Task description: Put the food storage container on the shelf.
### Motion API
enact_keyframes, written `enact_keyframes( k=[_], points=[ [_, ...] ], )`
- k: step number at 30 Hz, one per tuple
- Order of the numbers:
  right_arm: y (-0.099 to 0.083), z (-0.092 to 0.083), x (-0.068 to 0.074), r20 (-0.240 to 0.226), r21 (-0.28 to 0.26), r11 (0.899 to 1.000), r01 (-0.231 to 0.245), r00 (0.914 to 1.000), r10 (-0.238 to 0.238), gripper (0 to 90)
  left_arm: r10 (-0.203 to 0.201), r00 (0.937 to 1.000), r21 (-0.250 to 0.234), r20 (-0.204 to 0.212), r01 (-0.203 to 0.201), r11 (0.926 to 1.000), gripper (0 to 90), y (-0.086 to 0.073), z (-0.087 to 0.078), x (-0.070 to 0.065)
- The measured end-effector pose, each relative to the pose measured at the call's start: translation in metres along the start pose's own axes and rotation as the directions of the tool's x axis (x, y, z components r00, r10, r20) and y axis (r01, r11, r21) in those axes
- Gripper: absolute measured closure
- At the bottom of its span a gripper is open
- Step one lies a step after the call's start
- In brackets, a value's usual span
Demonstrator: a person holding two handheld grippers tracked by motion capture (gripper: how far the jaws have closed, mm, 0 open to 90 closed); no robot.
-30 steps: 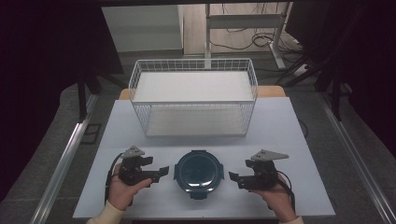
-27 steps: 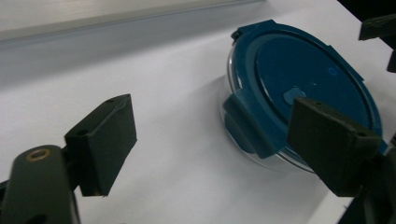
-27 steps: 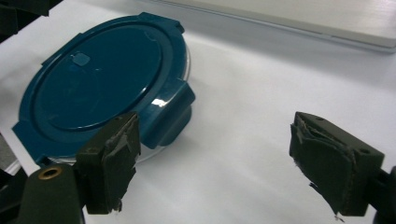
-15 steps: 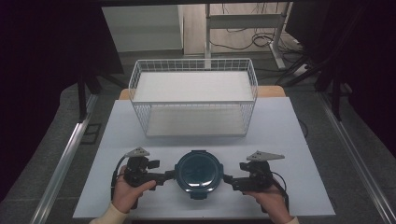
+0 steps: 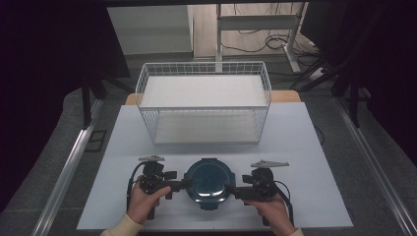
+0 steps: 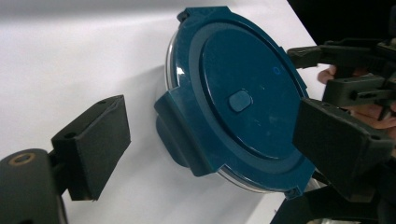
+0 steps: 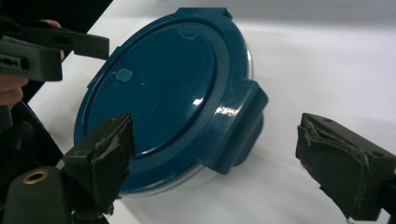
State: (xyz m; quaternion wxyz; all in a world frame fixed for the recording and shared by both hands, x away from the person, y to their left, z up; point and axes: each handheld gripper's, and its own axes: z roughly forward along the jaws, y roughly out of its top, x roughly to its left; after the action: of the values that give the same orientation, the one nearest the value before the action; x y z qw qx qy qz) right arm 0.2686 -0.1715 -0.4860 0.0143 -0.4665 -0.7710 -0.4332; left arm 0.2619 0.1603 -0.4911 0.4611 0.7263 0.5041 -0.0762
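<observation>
Two lid latches [image 6: 180,140], gripper views.

No readable text, brand or number anywhere. The dark blue container lid [image 6: 243,100] carries only a tiny pale ring mark near its rim, beside the raised oval button [image 6: 240,101] at its centre; not legible as a letter.

**Container between your two grippers**

The lidded container [image 5: 208,180] sits on the tabletop [image 5: 305,147] near your edge. Your left gripper [image 5: 181,185] lies just left of it, your right gripper [image 5: 235,192] just right. The wire basket [image 5: 204,105] stands behind it, farther from you.
</observation>
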Motion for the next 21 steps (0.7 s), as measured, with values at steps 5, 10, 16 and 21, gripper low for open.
enact_keyframes(
  k=[5, 10, 16, 21],
  points=[
    [0.001, 0.008, 0.001, -0.013, 0.011, 1.0, -0.025, 0.9996, 0.025, 11.2, -0.044, 0.9983, 0.004, 0.039, 0.044, 0.999, 11.2, -0.001, 0.005, 0.005],
    [0.002, 0.016, -0.002, -0.035, 0.016, 0.997, -0.07, 0.9969, 0.07, 10.9, -0.074, 0.9956, 0.024, 0.057, 0.072, 0.9971, 11.3, -0.001, 0.015, 0.011],
    [0.005, 0.024, -0.006, -0.07, 0.021, 0.991, -0.134, 0.9883, 0.135, 10.9, -0.1, 0.9915, 0.049, 0.083, 0.096, 0.9941, 11.8, -0.001, 0.025, 0.013],
    [0.003, 0.029, -0.006, -0.088, 0.04, 0.987, -0.155, 0.9836, 0.158, 11.1, -0.163, 0.975, 0.076, 0.151, 0.153, 0.9853, 13.8, -0.004, 0.036, 0.018]
  ],
)
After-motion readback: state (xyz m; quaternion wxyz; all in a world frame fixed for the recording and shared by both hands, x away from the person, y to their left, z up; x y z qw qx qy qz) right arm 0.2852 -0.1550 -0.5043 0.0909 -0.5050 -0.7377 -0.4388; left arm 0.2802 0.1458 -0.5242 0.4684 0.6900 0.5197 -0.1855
